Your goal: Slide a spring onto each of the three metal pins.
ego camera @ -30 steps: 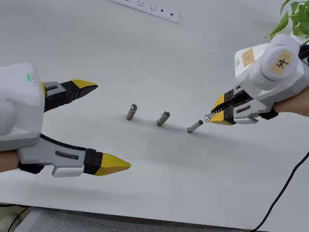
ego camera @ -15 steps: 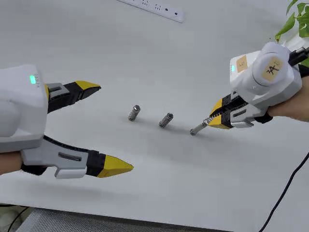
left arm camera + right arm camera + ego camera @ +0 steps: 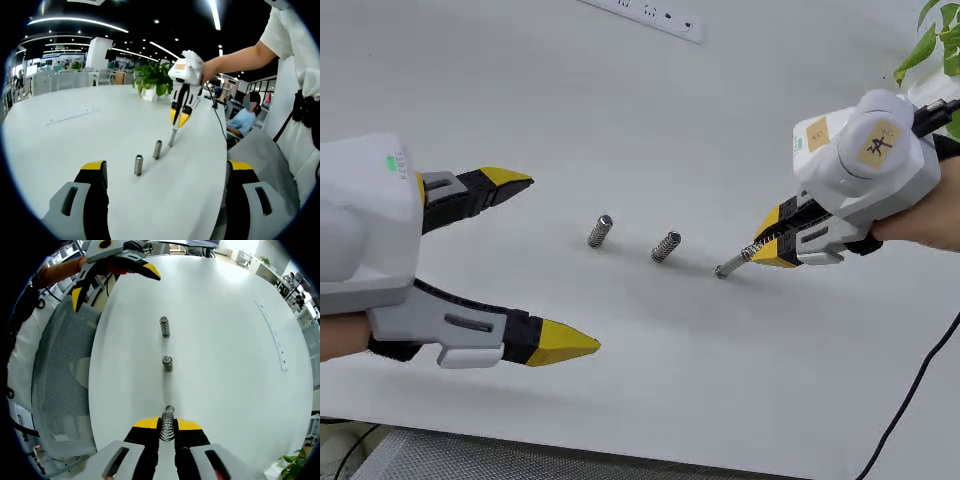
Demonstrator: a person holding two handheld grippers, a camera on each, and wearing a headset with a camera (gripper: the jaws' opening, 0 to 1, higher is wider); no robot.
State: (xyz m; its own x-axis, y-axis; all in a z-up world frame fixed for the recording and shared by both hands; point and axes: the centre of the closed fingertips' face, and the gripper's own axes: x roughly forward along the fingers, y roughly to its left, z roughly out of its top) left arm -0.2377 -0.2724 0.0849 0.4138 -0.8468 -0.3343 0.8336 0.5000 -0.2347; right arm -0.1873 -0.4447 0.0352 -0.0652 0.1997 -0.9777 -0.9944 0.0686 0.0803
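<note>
The white table (image 3: pixel 620 90) carries everything; the left gripper (image 3: pixel 560 262) hovers near its front edge, jaws wide apart and holding nothing, well apart from the pins; the right gripper (image 3: pixel 760 246) is clamped on the last spring; a plant (image 3: pixel 930 40), a power strip (image 3: pixel 650 12) and a cable (image 3: pixel 910 390) lie well off, so nothing blocks the approach; two pins (image 3: pixel 599 231) (image 3: pixel 665 246) already wear springs; the third pin (image 3: pixel 728 266) is bare, its top touching the held spring (image 3: pixel 167 425); light, soft and easily kinked or flicked away, the spring is probably best pinched gently around its rear coils.
</note>
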